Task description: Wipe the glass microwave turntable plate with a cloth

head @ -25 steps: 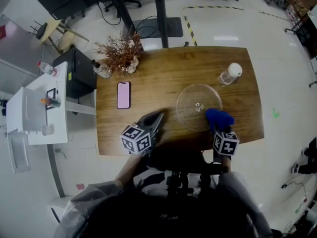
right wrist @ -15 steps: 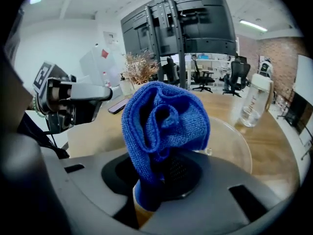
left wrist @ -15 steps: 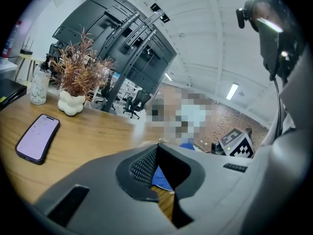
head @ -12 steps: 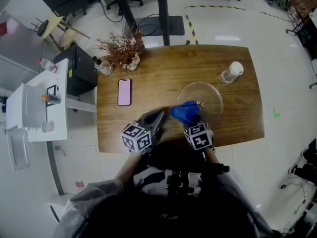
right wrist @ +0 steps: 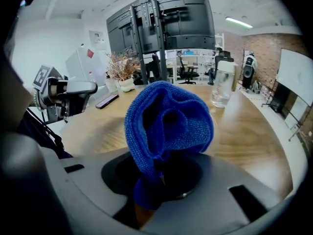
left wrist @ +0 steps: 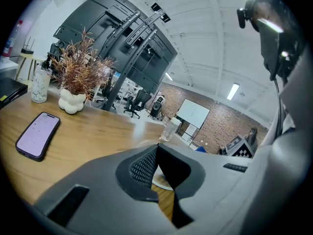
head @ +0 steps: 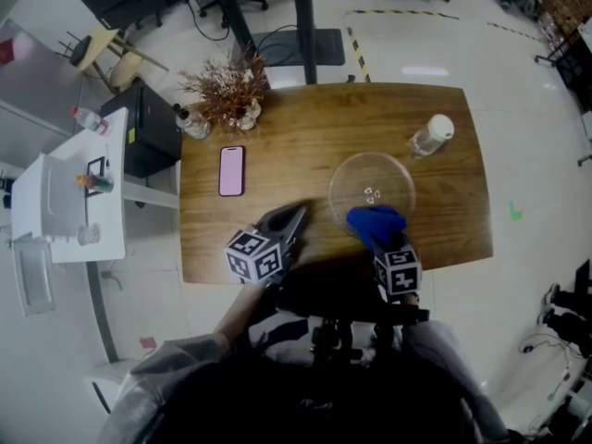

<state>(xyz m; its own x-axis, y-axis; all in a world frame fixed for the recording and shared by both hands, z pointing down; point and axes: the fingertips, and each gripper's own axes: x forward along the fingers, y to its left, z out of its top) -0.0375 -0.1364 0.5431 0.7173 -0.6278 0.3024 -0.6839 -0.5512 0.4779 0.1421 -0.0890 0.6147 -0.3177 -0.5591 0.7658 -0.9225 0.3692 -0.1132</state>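
In the head view, a brown wooden desk [head: 277, 155] holds a round glass plate [head: 370, 178] on its right side. A blue cloth [head: 375, 222] covers the near edge of the plate. The right tool [head: 388, 248] holds this cloth from the near side. The left tool [head: 296, 215] is over the near edge of the desk, left of the plate and apart from it. Its 2 tips are together. A pink phone [head: 231, 171] lies flat farther left. A dry brown plant [head: 225, 95] stands at the far left corner. A clear bottle [head: 430, 137] with a white cap stands just past the plate.

In the left gripper view, the 2 jaws of the left tool [left wrist: 156, 150] meet at the tips, with nothing between them. A bit of the plate's rim and the desk show through the small gap lower down. The phone [left wrist: 38, 135] is on the left, and the plant [left wrist: 78, 75] sits in a white pot behind it. The bottle [left wrist: 169, 129] is far ahead.

In the right gripper view, the right tool [right wrist: 156, 180] pinches the bottom of the cloth [right wrist: 166, 121]. The cloth bunches up in a big fold above the jaws. The bottle [right wrist: 222, 84] stands ahead on the right. The left tool [right wrist: 63, 94] is on the left.
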